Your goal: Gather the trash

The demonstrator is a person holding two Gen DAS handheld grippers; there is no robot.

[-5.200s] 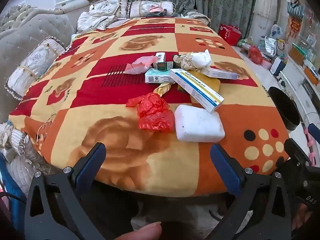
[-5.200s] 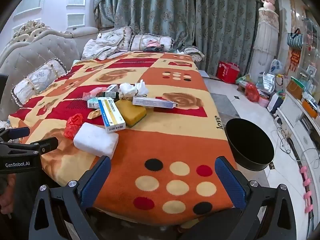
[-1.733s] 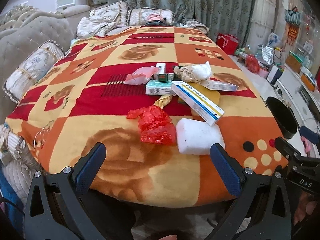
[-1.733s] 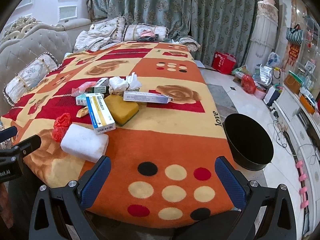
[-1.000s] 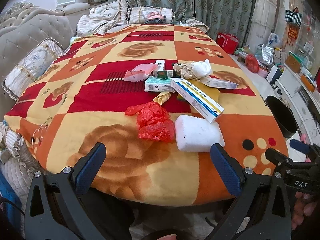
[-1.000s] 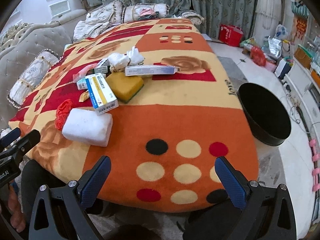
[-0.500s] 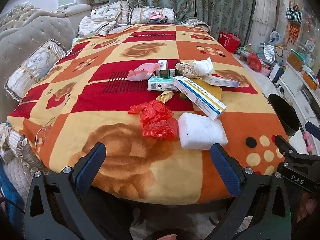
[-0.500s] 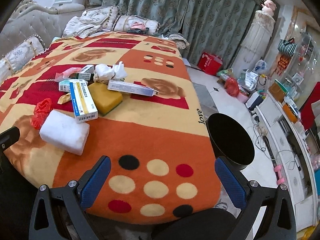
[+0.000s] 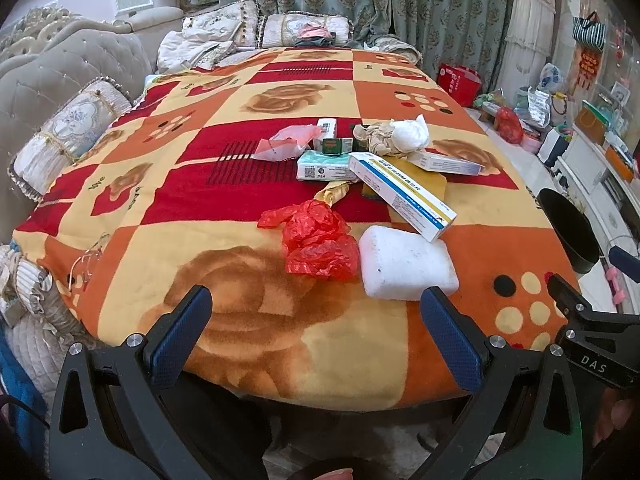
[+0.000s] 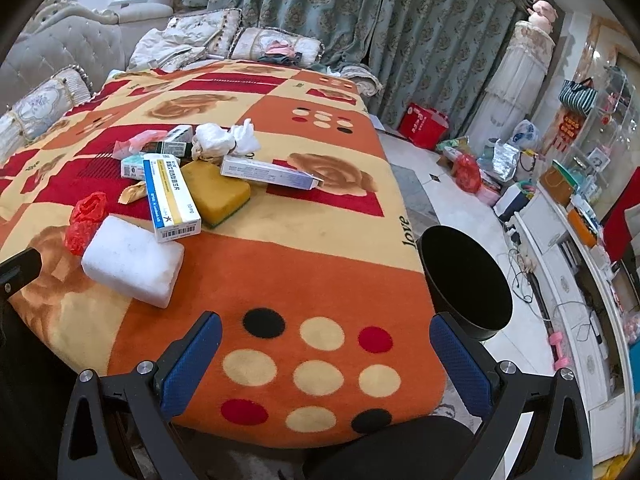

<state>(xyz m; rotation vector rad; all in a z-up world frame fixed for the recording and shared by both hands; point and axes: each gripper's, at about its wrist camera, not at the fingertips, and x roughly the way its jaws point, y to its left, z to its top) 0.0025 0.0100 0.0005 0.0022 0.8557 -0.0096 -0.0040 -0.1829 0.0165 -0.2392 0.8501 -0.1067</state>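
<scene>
Trash lies in a heap on the patterned blanket (image 9: pixel 224 248): a red plastic bag (image 9: pixel 316 238), a white foam block (image 9: pixel 404 266), a long blue-and-yellow box (image 9: pixel 400 188), a yellow sponge (image 10: pixel 218 192), a white box (image 10: pixel 272 172), crumpled tissue (image 10: pixel 224 138), a pink wrapper (image 9: pixel 286 144) and small boxes (image 9: pixel 324 168). A black bin (image 10: pixel 466 280) stands on the floor right of the table. My left gripper (image 9: pixel 316 336) is open and empty at the table's near edge. My right gripper (image 10: pixel 326 356) is open and empty over the dotted corner.
A grey sofa with cushions (image 9: pixel 68 136) runs along the left. Pillows (image 9: pixel 304 32) and curtains are at the far end. Bags and clutter (image 10: pixel 468 168) lie on the floor at the right, beside a white cabinet (image 10: pixel 576 280).
Both grippers have drifted slightly near the table's front edge and stay open. The right wrist view has tilted and turned right, with the bin more in sight. The trash has not moved.
</scene>
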